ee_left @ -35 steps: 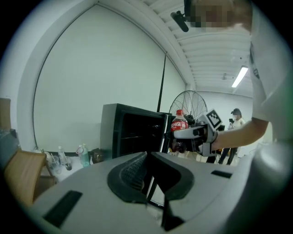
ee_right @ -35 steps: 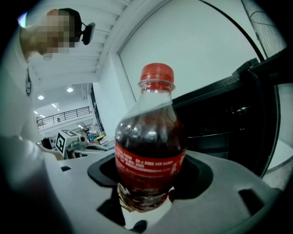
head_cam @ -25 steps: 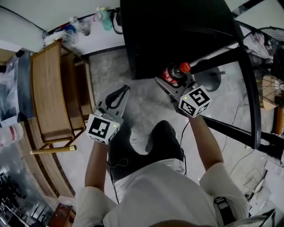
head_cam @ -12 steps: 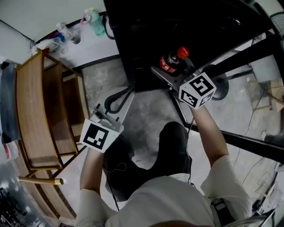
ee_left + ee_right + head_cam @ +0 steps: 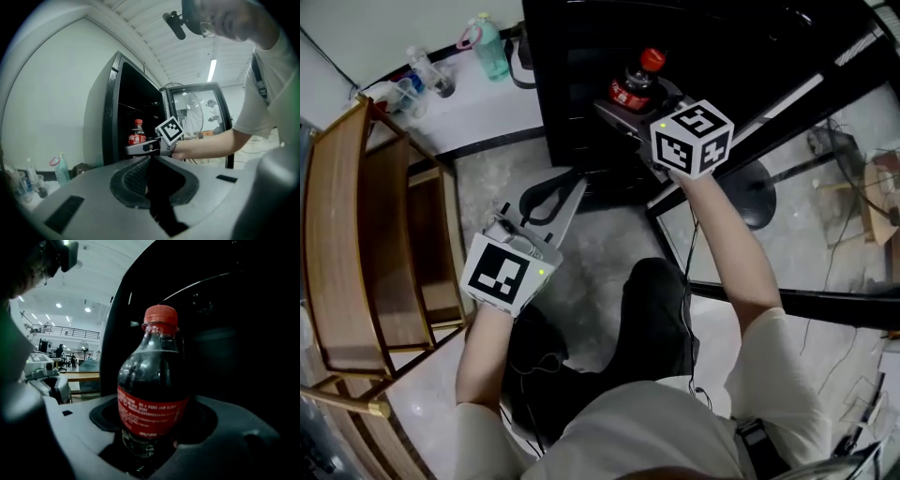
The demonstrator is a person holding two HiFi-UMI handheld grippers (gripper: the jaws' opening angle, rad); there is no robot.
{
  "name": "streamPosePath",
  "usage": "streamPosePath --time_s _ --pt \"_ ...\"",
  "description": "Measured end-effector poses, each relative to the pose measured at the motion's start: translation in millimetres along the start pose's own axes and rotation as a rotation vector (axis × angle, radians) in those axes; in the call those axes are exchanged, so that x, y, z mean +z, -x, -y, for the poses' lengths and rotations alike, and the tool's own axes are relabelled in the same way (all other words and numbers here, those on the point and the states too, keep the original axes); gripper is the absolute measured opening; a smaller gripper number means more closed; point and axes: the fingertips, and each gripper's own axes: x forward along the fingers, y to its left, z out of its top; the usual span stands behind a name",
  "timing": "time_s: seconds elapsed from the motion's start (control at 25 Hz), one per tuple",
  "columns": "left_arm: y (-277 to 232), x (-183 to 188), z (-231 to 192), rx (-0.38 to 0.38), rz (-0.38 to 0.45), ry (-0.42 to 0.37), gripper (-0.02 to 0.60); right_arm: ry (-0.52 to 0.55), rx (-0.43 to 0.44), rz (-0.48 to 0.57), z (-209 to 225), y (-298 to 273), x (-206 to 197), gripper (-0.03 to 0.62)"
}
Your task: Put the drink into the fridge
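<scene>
The floor (image 5: 609,234) is bare grey concrete. A wooden rack (image 5: 337,244) stands at the left, and a pale green bottle (image 5: 490,52) sits with a few other small things by the white wall. A tall black fridge (image 5: 581,94) stands ahead, its inside dark, and its glass door (image 5: 197,117) is swung wide open to the right. Through the glass there is a large, bright hall with ceiling lights.

Compared with a second ago, the right arm has reached further forward. The drink bottle (image 5: 636,82) was then over the floor at the fridge's front edge and now shows against the dark opening of the fridge. The left tool (image 5: 551,202) has stayed low over the floor, and the whole head view has drawn closer to the fridge.

The right tool (image 5: 150,437) has its jaws spread wide around the lower body of the drink bottle, pressing on it just below the red label. The bottle is dark cola with a red cap, and it is held upright. From the left gripper view it hangs at the front of the fridge opening at about mid height; whether its base rests on a shelf cannot be made out. The left tool's jaws are together with nothing between them, pointing towards the fridge.
</scene>
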Motion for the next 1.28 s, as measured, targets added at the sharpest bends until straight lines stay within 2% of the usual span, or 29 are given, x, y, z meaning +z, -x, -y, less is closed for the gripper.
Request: streamPosePath --time_s 0.24,0.64,0.8,0.92,1.16,1.28 --pt "-9.1 -6.2 5.6 0.002 0.015 -0.01 0.025 0.03 0.0 -0.076 14.9 -32.4 -8.7 0.305" --pt "-13.7 -14.5 15.7 -0.018 0.073 -0.083 0.025 0.042 -0.011 -0.151 31.2 -76.2 -30.7 0.305" --pt "-13.7 -23.2 18.3 -0.023 0.066 -0.068 0.025 0.037 -0.036 -0.176 40.4 -82.8 -42.9 0.305" --pt "-16.7 -31.7 20.0 -0.028 0.061 -0.088 0.025 0.041 -0.059 -0.195 48.1 -86.5 -52.8 0.307" --pt "-16.7 -33.4 19.1 -0.039 0.069 -0.074 0.025 0.06 -0.081 -0.199 50.3 -87.6 -53.8 0.316" --pt "-17.9 -37.6 15.2 -0.038 0.069 -0.056 0.025 0.054 -0.083 -0.199 50.9 -86.7 -53.0 0.365"
